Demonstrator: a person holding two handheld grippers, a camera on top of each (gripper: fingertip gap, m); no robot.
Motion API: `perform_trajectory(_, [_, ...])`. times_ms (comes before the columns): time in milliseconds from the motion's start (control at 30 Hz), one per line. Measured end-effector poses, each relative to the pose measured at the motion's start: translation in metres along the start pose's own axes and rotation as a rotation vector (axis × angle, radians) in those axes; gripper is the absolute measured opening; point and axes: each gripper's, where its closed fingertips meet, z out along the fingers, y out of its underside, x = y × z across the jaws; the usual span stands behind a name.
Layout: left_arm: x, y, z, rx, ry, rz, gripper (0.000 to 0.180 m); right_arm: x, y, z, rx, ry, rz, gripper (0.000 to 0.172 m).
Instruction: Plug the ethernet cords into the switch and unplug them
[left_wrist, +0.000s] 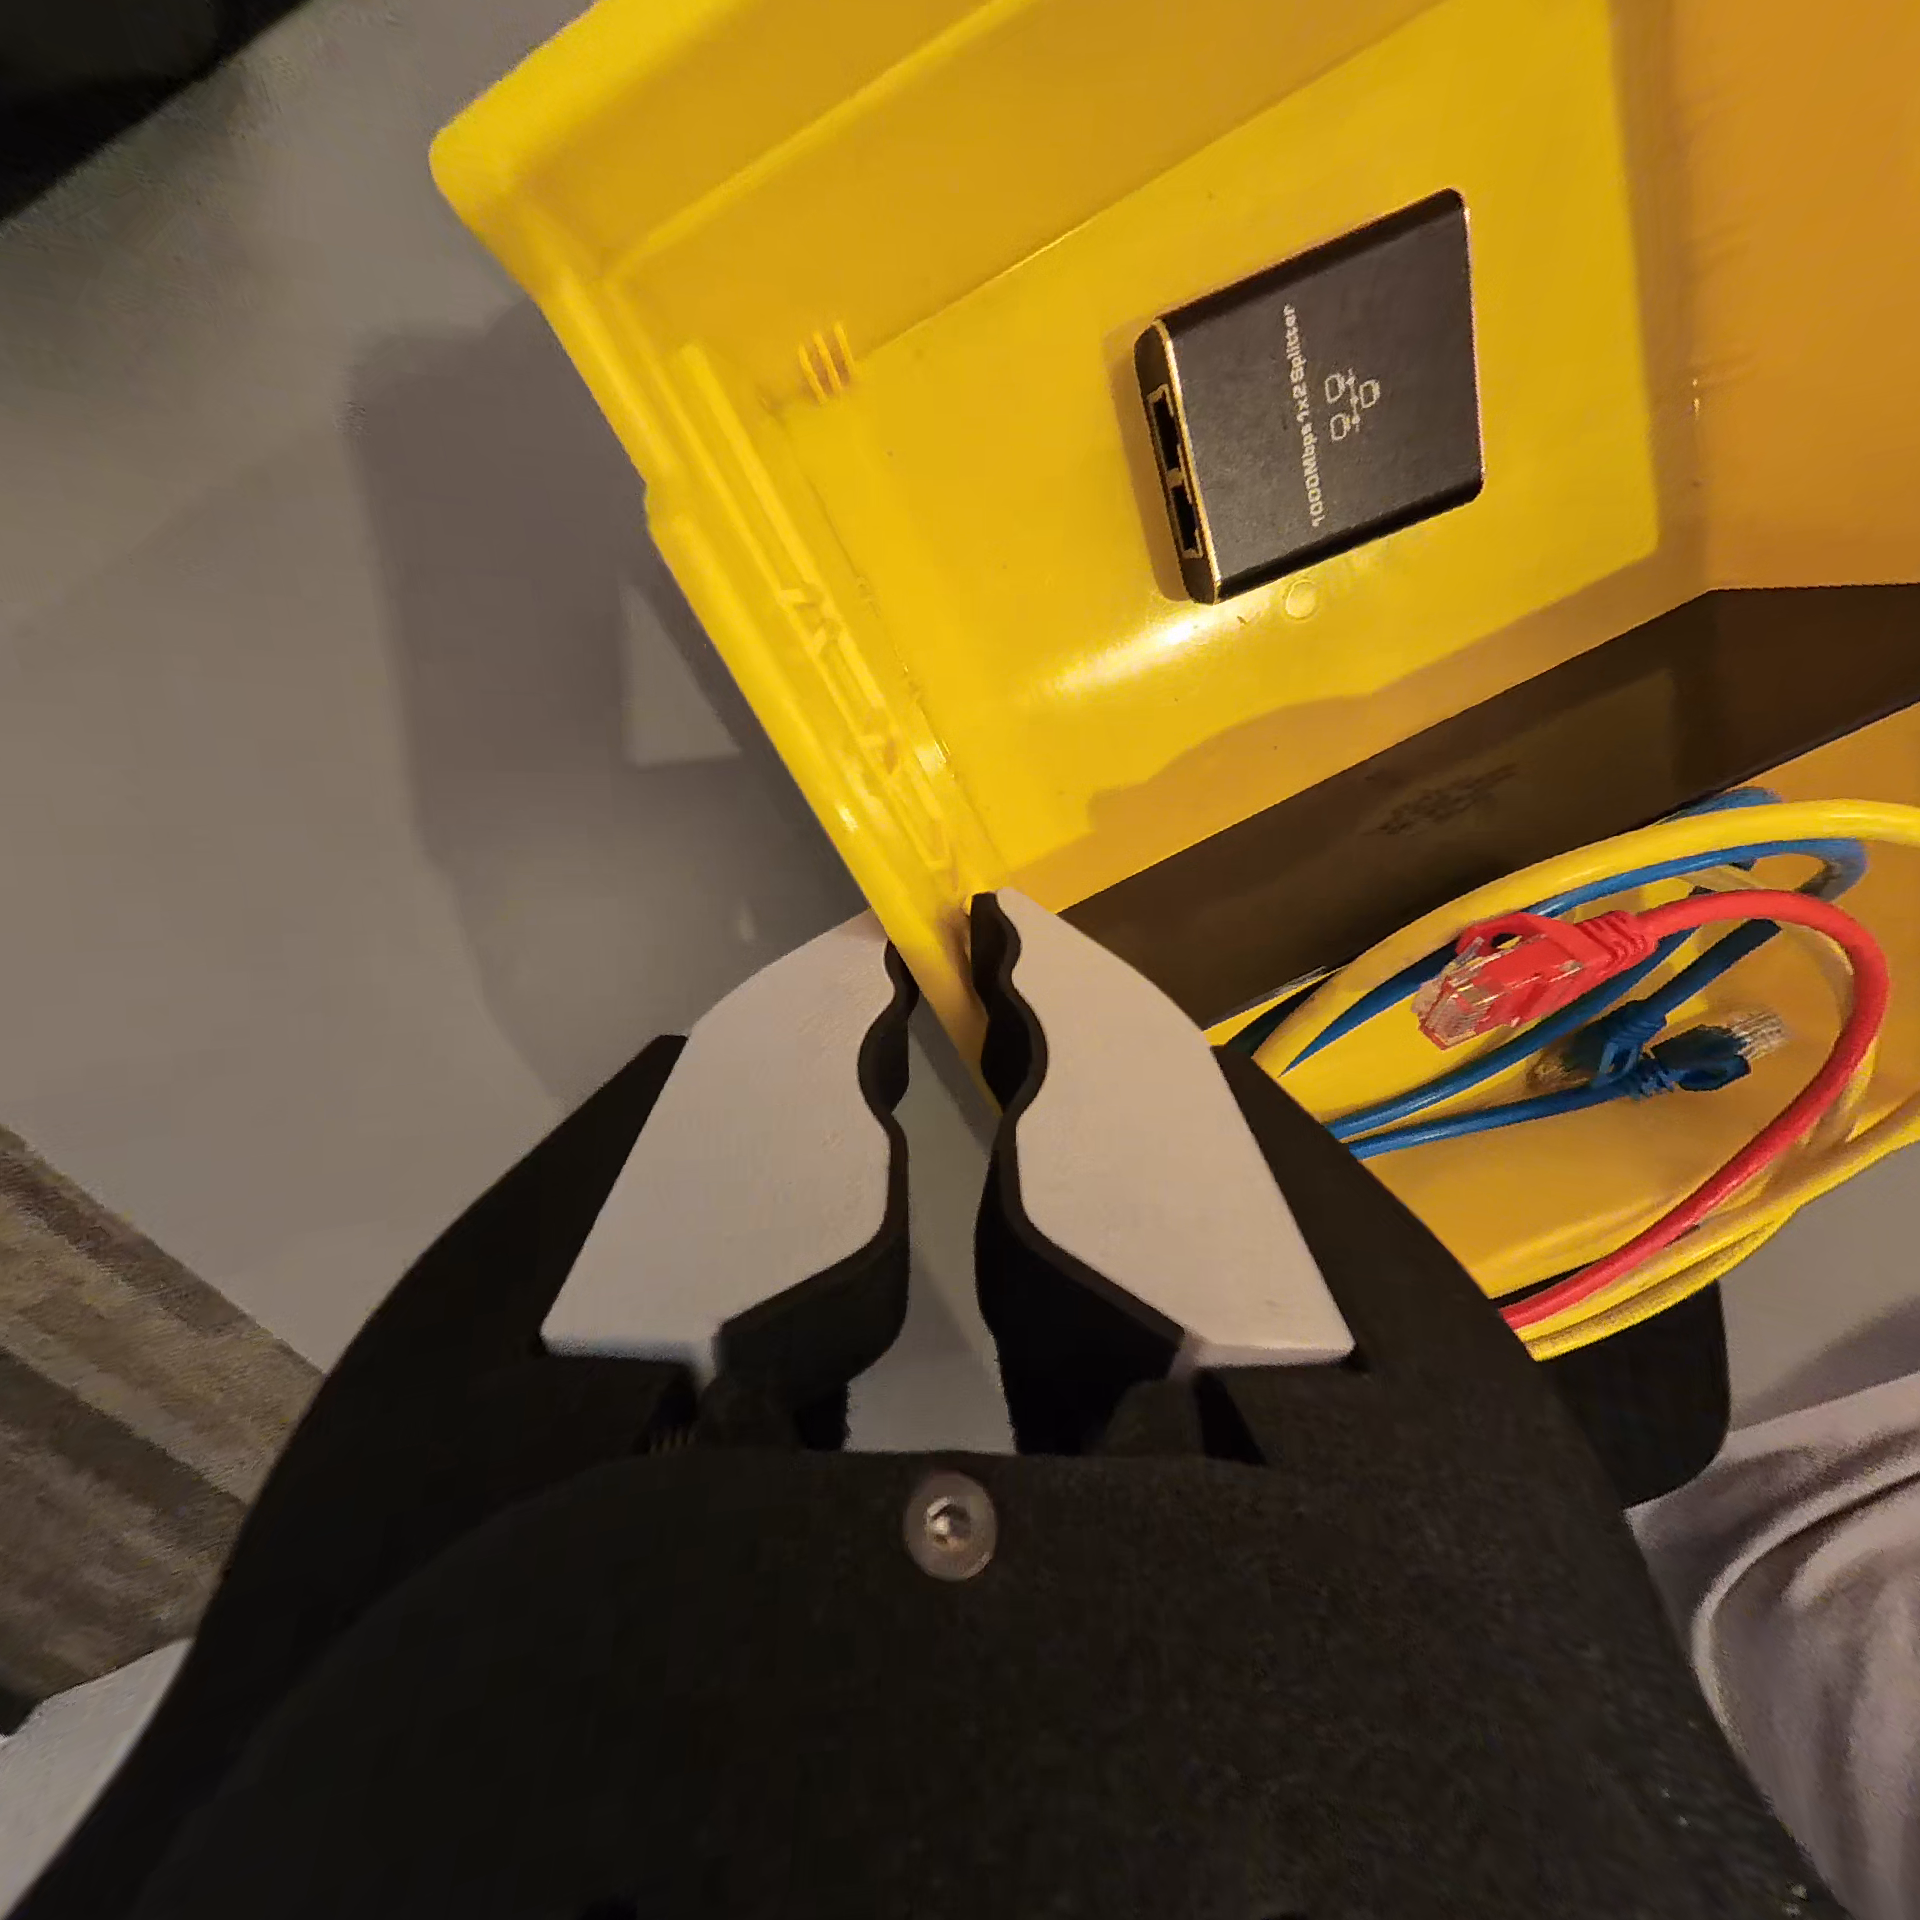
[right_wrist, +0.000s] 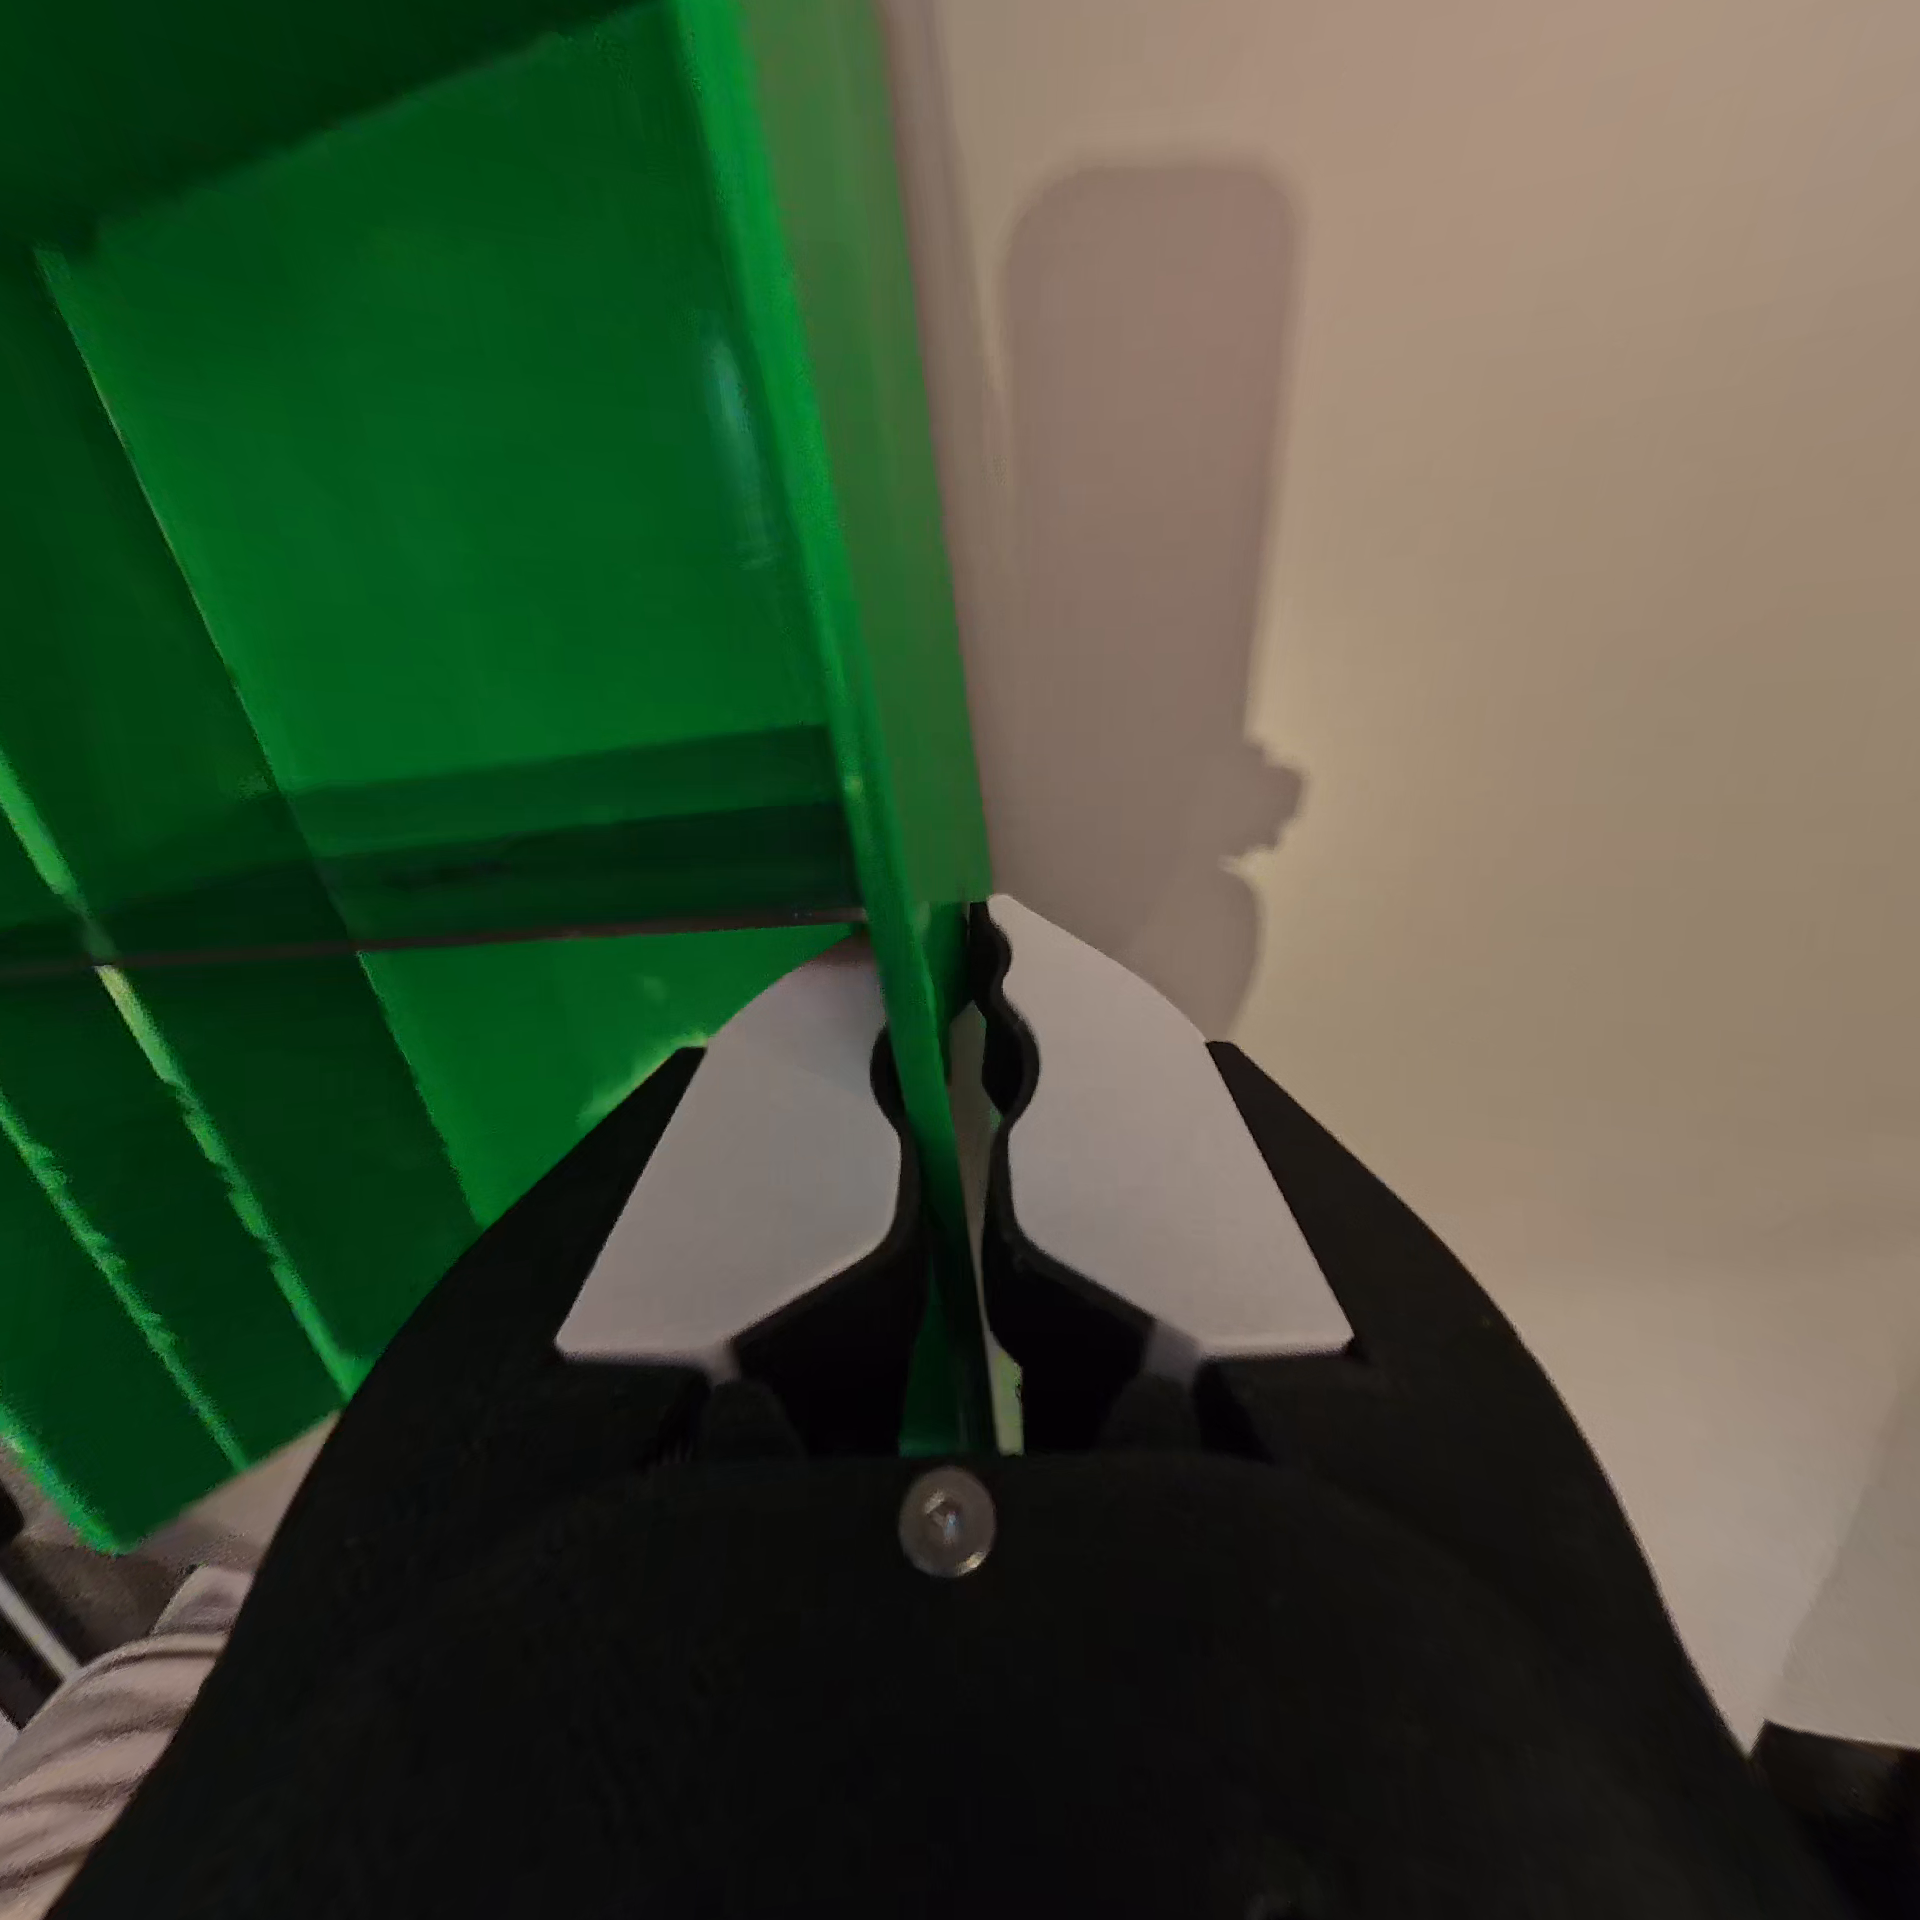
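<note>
In the left wrist view my left gripper (left_wrist: 940, 940) is shut on the near wall of a yellow bin (left_wrist: 935, 665), one pad on each face. In the bin's far compartment lies the switch (left_wrist: 1314, 400), a small black box with two empty ports facing left. The near compartment holds loose ethernet cords: a red one (left_wrist: 1496, 961) with its clear plug free, a blue one (left_wrist: 1652, 1055) and a yellow one (left_wrist: 1558, 842). In the right wrist view my right gripper (right_wrist: 940, 987) is shut on the side wall of a green bin (right_wrist: 457, 499), which looks empty.
A black divider (left_wrist: 1455, 800) splits the yellow bin. Both bins stand on a pale grey table (left_wrist: 260, 520). Striped grey cloth (left_wrist: 1808, 1621) lies at the near edge. A tall shadow falls on the table (right_wrist: 1558, 623) right of the green bin. Spacing between my two grippers at the tips: around 75 cm.
</note>
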Motion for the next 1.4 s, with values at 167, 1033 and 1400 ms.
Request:
perform_trajectory(167, [-0.031,0.026,-0.006,0.008,0.002,-0.042,0.008,-0.03,0.015,0.01,-0.039,-0.009,-0.081,0.007])
perform_trajectory(1033, [-0.067,0.056,-0.011,0.009,-0.053,-0.083,0.008,-0.047,0.031,0.011,-0.064,-0.032,-0.039,0.006])
perform_trajectory(1400, [-0.057,0.051,-0.01,0.001,-0.039,-0.073,0.008,-0.038,0.034,0.009,-0.045,-0.024,-0.007,0.006])
